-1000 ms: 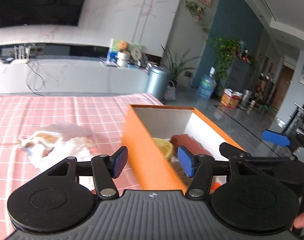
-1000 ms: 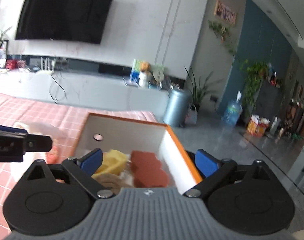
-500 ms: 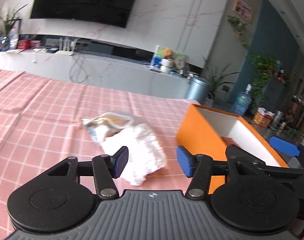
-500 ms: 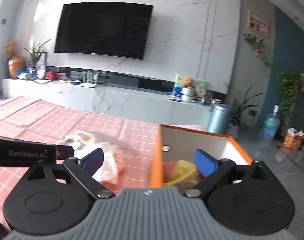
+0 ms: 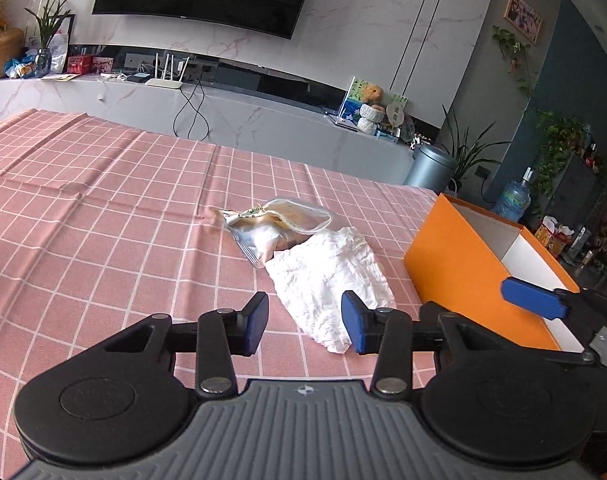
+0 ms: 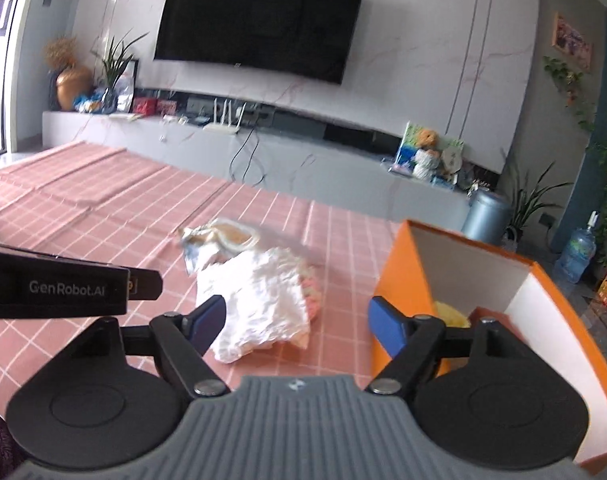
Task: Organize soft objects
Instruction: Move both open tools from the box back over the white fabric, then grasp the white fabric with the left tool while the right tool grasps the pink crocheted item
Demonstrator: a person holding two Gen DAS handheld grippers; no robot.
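I read only "GenRobot.AI", white on black, on left gripper body in right wrist view. Snack packet print too small, illegible.

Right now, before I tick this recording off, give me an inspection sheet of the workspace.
Surface: pink checked tablecloth, creased, covering the table.
Job's things: crumpled white cloth on the tablecloth, overlapping a clear plastic packet; orange box at right, open, with a yellow soft item inside.
Clutter: nothing seen on the table beyond these.
Grippers: left gripper open and empty, near the cloth; right gripper open and empty, between cloth and box.
Cables: black cords hanging from the TV console.
Surroundings: wall TV, bin, houseplants, water bottle.
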